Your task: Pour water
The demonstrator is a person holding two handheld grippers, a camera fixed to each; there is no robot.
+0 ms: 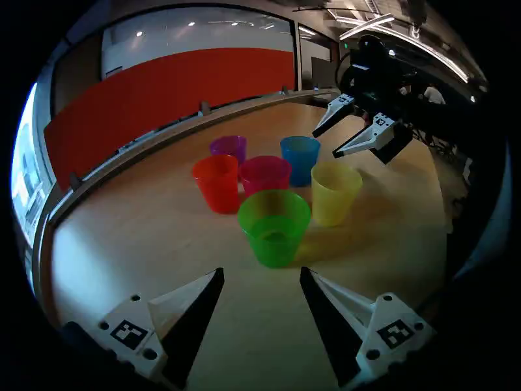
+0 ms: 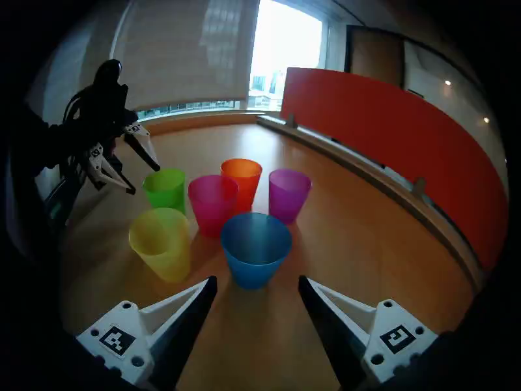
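Six plastic cups stand clustered on a wooden table (image 1: 143,228). In the left gripper view the green cup (image 1: 274,227) is nearest, just ahead of my open left gripper (image 1: 260,274). Behind it stand the orange cup (image 1: 217,182), magenta cup (image 1: 265,174), yellow cup (image 1: 335,192), purple cup (image 1: 228,146) and blue cup (image 1: 300,158). My right gripper (image 1: 325,144) hovers open beyond the blue cup. In the right gripper view the blue cup (image 2: 255,249) sits just ahead of the open right gripper (image 2: 257,281), the yellow cup (image 2: 161,242) to its left. The left gripper (image 2: 144,180) hangs beside the green cup (image 2: 165,189).
A long red panel (image 1: 169,91) runs along the table's far edge behind a raised ledge (image 1: 195,120). A bright window (image 2: 283,52) lies beyond the table's end. Bare tabletop (image 2: 365,247) surrounds the cups on all sides.
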